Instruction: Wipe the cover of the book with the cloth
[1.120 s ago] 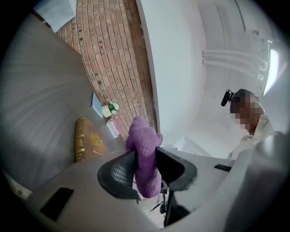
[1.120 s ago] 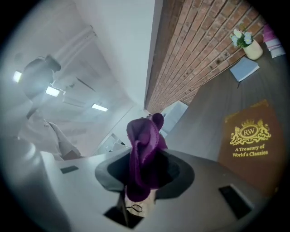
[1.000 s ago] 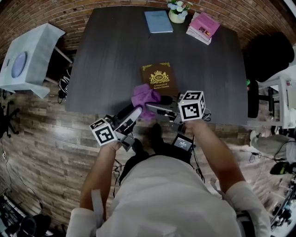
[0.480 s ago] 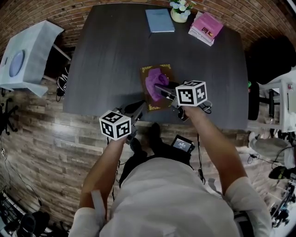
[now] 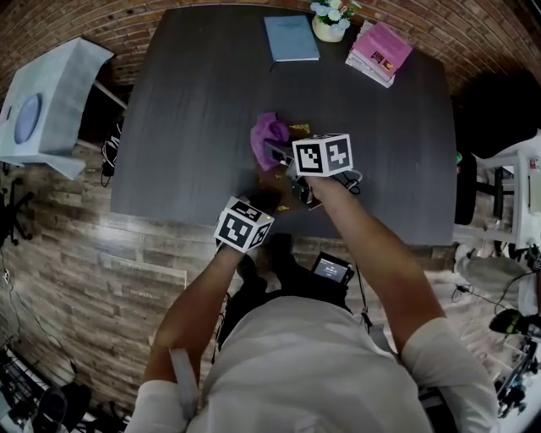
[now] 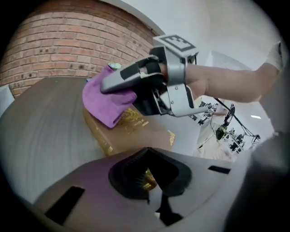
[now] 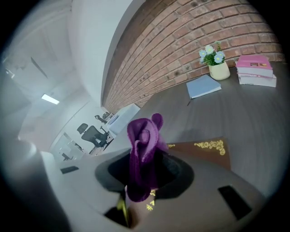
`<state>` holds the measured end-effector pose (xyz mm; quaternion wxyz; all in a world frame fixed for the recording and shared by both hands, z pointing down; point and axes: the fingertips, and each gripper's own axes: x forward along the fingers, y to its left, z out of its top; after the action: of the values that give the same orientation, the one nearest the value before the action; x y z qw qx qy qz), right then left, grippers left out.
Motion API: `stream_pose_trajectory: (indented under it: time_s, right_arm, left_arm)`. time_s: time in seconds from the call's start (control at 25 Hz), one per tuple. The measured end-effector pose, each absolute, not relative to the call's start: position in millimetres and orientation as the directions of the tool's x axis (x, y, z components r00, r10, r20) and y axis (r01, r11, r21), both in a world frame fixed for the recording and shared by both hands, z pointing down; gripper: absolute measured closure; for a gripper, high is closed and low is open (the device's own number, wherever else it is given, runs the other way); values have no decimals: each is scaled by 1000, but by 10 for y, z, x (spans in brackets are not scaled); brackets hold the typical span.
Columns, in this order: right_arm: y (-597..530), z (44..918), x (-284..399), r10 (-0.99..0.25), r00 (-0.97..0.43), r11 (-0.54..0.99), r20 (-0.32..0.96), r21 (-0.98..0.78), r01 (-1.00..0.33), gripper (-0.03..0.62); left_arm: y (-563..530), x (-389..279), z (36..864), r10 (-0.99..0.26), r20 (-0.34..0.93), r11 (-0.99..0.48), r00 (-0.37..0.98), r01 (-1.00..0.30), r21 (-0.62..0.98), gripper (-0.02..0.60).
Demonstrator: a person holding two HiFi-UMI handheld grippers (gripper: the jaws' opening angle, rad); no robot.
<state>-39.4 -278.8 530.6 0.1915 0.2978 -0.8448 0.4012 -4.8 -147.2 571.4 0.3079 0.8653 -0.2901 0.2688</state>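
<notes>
A brown book with gold print (image 6: 136, 131) lies on the dark table (image 5: 186, 110), mostly hidden in the head view under my grippers; its far gold corner (image 5: 297, 128) shows. My right gripper (image 5: 274, 153) is shut on the purple cloth (image 5: 269, 132), which sits bunched over the book's far left part. The cloth (image 7: 142, 149) stands up between the jaws of that gripper (image 7: 141, 179). My left gripper (image 6: 147, 152) has just closed. It stands shut at the book's near corner, with gold print showing below it. I cannot tell if it touches.
A blue book (image 5: 292, 38), a flower pot (image 5: 331, 21) and a stack of pink books (image 5: 379, 51) lie at the table's far edge. A white stand (image 5: 51, 101) is left of the table and a black chair (image 5: 463, 182) right of it.
Both grippers moved forward and down over the book. The right one carried the cloth from the book's near left corner to its far left. The left jaws went from open to shut.
</notes>
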Motion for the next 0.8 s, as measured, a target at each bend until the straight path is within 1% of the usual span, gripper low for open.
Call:
stream_pose_trajectory:
  time_s: [0.12,0.24,0.4,0.56,0.8]
  right_arm:
    - [-2838,5403,-463,-336,-741,496,582,-559,-664,473]
    - [-2853,5554,-426,-325,-702,494,633,-520,-697,477]
    - [-2864,5600,-364,-329,-676,497,659,-488,-718,481]
    - [-2883,5598,-246,-344,-649,509,678,-446,-736,484]
    - [-2938,5608,6,-383,-612,482,692,-415,-772,488]
  left_arm:
    - [-1455,-42,5746,-337,654,-644,677,-673,365,574]
    - [-1458,-33,5749,-344,664,-642,664,-682,350,574]
    - [-1465,-58,5751,-380,664,-614,645,-712,341,574]
    - [-1463,-68,5754,-405,664,-590,629,-734,336,574]
    - [-1464,-78,5762,-411,664,-573,624,-744,344,574]
